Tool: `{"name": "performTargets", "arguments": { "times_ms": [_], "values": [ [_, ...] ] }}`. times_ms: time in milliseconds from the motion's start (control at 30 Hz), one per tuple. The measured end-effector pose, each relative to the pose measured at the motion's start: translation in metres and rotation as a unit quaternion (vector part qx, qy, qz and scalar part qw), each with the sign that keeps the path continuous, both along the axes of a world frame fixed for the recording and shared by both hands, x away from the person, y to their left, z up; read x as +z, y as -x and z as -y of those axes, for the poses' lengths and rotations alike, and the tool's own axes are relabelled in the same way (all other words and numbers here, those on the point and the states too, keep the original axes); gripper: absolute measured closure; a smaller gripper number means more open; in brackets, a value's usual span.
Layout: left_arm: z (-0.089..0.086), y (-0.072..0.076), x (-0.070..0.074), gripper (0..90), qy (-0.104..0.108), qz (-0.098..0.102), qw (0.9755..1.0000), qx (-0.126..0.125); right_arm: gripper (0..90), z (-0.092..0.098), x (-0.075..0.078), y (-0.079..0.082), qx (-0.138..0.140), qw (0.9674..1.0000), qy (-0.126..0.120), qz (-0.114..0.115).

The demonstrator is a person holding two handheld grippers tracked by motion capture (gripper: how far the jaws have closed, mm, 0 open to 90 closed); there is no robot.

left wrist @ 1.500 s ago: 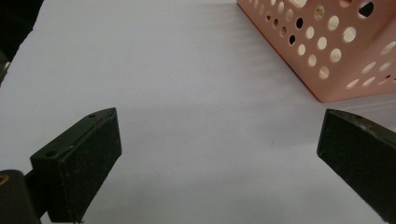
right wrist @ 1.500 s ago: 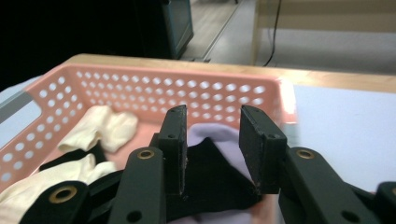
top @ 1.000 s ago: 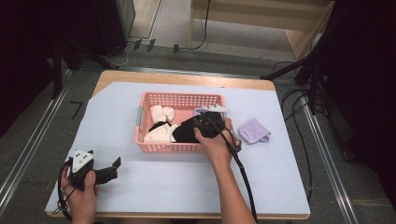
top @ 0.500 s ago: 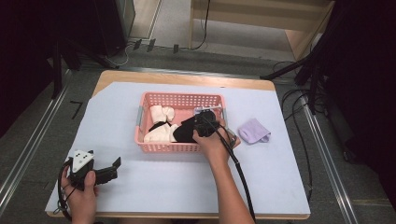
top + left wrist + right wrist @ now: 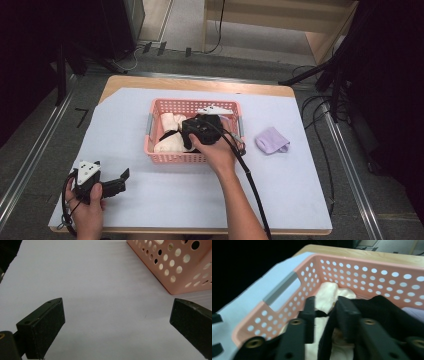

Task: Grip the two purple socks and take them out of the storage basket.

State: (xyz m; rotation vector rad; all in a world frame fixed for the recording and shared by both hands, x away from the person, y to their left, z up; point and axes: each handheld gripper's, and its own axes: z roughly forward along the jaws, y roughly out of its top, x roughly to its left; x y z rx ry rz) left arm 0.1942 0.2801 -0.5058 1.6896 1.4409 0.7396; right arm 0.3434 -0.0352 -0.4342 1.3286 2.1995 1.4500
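The pink basket [image 5: 172,157], perforated plastic with round holes and a grey handle slot, sits mid-worktop toward the far edge, holding soft cream cloth [image 5: 327,293] and black fabric [image 5: 384,312]. The right gripper [image 5: 325,311] reaches inside it, jaws nearly closed, pinching a thin black strip. The left gripper [image 5: 117,315] rests near the front left corner, jaws wide apart, holding nothing. A lilac cloth [image 5: 271,140] lies right of the basket.

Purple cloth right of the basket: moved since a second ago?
No. The purple cloth lies on the white sheet in the same spot, to the right of the pink basket, apart from it, as in both earlier high views.
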Motion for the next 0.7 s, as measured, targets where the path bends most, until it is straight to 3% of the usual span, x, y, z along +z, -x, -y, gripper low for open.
{"name": "performTargets", "arguments": {
  "times_ms": [133, 233, 300, 367, 400, 467, 500, 567, 667, 700],
  "values": [
    [-0.001, 0.000, 0.000, 0.6, -0.001, -0.002, 1.0000, 0.000, 65.6, 0.012, -0.006, -0.008, -0.063, 0.9968, 0.045, -0.020],
    [-0.001, 0.000, 0.000, 0.6, 0.001, -0.004, 1.0000, 0.001, 66.0, 0.023, -0.014, -0.013, -0.104, 0.9905, 0.082, -0.036],
    [-0.001, 0.000, 0.000, 0.6, 0.001, -0.004, 1.0000, 0.000, 66.6, 0.027, -0.019, -0.015, -0.118, 0.9867, 0.100, -0.052],
    [-0.001, -0.001, 0.000, 0.6, -0.001, -0.003, 1.0000, -0.001, 67.0, 0.028, -0.021, -0.016, -0.118, 0.9851, 0.109, -0.059],
    [-0.001, 0.000, 0.000, 0.6, -0.001, -0.003, 1.0000, 0.000, 67.1, 0.028, -0.024, -0.015, -0.113, 0.9825, 0.122, -0.084],
    [-0.001, 0.000, 0.000, 0.6, -0.001, -0.002, 1.0000, 0.000, 67.0, 0.026, -0.027, -0.015, -0.105, 0.9794, 0.140, -0.101],
    [-0.001, 0.000, 0.000, 0.6, -0.001, -0.002, 1.0000, 0.000, 67.0, 0.026, -0.027, -0.015, -0.105, 0.9794, 0.140, -0.101],
    [-0.001, 0.000, 0.000, 0.6, -0.001, -0.001, 1.0000, 0.000, 66.4, 0.026, -0.031, -0.015, -0.098, 0.9753, 0.159, -0.118],
    [0.000, 0.000, 0.000, 0.6, 0.000, -0.001, 1.0000, 0.000, 66.8, 0.027, -0.038, -0.018, -0.097, 0.9708, 0.166, -0.143],
    [0.000, 0.000, 0.000, 0.6, 0.000, -0.001, 1.0000, 0.000, 66.8, 0.027, -0.038, -0.018, -0.097, 0.9708, 0.166, -0.143]
  ]
}}
